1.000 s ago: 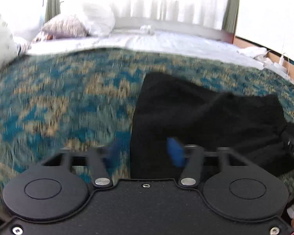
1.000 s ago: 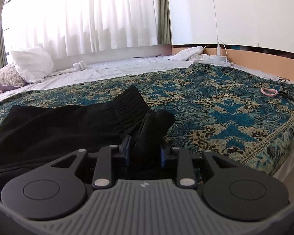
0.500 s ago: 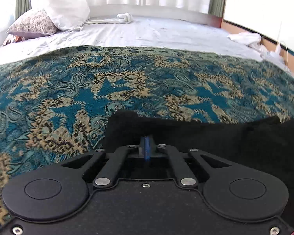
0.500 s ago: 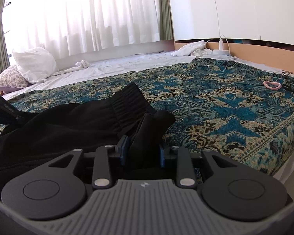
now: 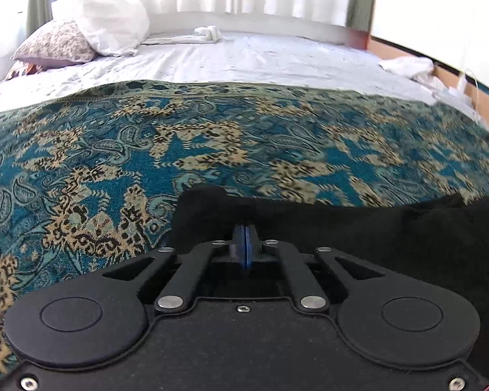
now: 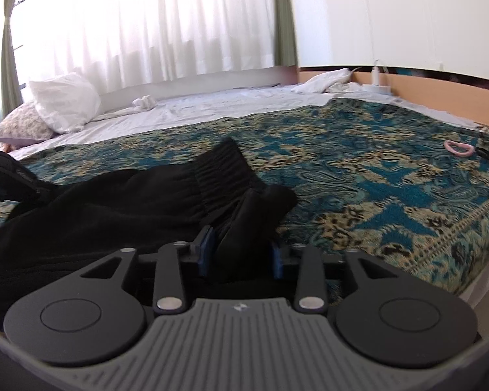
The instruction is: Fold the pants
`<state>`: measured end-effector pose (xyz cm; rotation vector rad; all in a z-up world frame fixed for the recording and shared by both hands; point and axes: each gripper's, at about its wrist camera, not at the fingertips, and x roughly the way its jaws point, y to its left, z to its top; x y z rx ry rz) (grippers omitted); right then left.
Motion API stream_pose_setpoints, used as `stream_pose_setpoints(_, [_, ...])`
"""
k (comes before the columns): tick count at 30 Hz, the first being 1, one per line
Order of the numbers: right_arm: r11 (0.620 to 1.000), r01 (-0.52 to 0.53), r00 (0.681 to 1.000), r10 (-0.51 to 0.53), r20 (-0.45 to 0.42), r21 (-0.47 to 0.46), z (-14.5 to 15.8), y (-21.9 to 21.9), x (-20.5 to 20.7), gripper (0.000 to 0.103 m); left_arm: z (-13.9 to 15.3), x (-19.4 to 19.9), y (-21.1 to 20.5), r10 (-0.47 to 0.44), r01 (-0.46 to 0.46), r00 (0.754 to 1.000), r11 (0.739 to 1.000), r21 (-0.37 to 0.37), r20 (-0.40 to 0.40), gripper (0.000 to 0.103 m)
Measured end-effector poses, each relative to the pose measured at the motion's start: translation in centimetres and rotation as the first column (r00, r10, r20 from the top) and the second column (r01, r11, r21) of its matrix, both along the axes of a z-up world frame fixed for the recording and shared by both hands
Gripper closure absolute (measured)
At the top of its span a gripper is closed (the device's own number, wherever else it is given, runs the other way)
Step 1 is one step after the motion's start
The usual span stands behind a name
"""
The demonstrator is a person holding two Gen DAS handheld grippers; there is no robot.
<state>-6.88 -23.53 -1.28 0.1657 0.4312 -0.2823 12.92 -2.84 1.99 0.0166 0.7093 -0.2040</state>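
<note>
The black pants (image 6: 120, 202) lie on the blue patterned bedspread (image 6: 375, 169), with the ribbed waistband (image 6: 225, 166) toward the middle of the bed. My right gripper (image 6: 241, 254) is shut on a thick bunch of the black fabric near the waistband. My left gripper (image 5: 246, 244) is shut, its blue pads pressed together on an edge of the pants (image 5: 358, 228). The left gripper's body also shows at the left edge of the right wrist view (image 6: 3, 176). The cloth between the left pads is hidden.
The bedspread (image 5: 146, 150) covers the near half of the bed; a white sheet (image 5: 244, 62) lies beyond. Pillows (image 5: 91, 32) sit at the far left. A pink ring (image 6: 458, 147) lies near the right edge. White cloth (image 6: 326, 83) and a charger (image 6: 376, 79) sit at the headboard.
My left gripper went from open above the pants to shut on their edge, and has come in close to the cloth. My right gripper has kept its hold.
</note>
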Motion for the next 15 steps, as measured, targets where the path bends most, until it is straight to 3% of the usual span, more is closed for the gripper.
stream_pose_setpoints(1, [1.000, -0.009, 1.000, 0.009, -0.003, 0.004, 0.2, 0.1, 0.0, 0.041, 0.3, -0.4, -0.1, -0.009, 0.009, 1.000, 1.000, -0.001, -0.003, 0.086])
stream_pose_setpoints(3, [1.000, -0.010, 1.000, 0.010, -0.002, -0.005, 0.6, 0.4, -0.5, 0.036, 0.8, -1.6, -0.1, -0.013, 0.013, 1.000, 1.000, -0.008, 0.000, 0.064])
stream_pose_setpoints(8, [0.999, -0.001, 1.000, 0.002, 0.014, -0.046, 1.4, 1.2, -2.1, 0.031, 1.0, -6.0, 0.1, -0.014, 0.013, 1.000, 0.999, 0.037, 0.026, 0.058])
stream_pose_setpoints(15, [0.989, -0.034, 0.995, 0.048, 0.093, -0.141, 2.9, 3.5, -3.4, 0.029, 0.6, -13.3, 1.9, 0.066, -0.068, 0.993, 0.998, 0.012, 0.102, 0.053])
